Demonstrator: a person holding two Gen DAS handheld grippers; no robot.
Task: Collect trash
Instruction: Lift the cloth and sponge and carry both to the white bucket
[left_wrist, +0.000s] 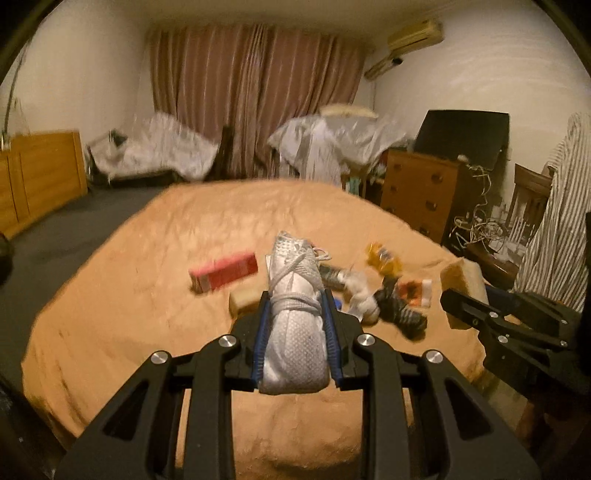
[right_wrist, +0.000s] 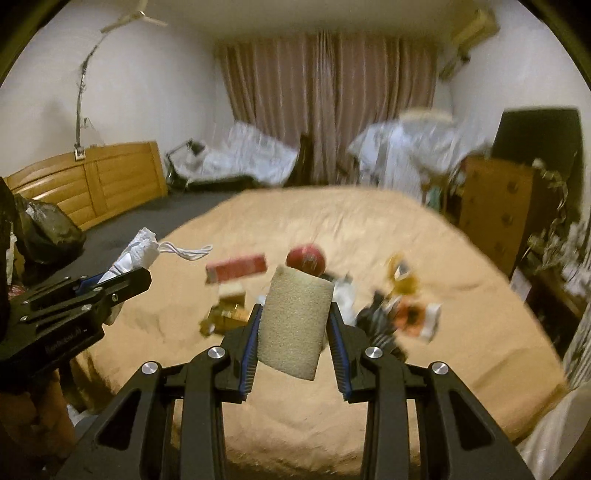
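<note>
My left gripper is shut on a white laced sneaker, held above the bed with its toe pointing away. My right gripper is shut on a tan sponge block, also lifted off the bed. Each gripper shows in the other's view: the right one with the sponge at the right edge, the left one with the sneaker at the left. More litter lies on the bed: a red box, a small tan block, crumpled socks, a yellow wrapper and a red ball.
A black bag sits at the far left beside the bed. A wooden chest of drawers and tangled cables stand to the right. A striped sleeve hangs at the right edge. Dark floor and a wooden cabinet lie to the left.
</note>
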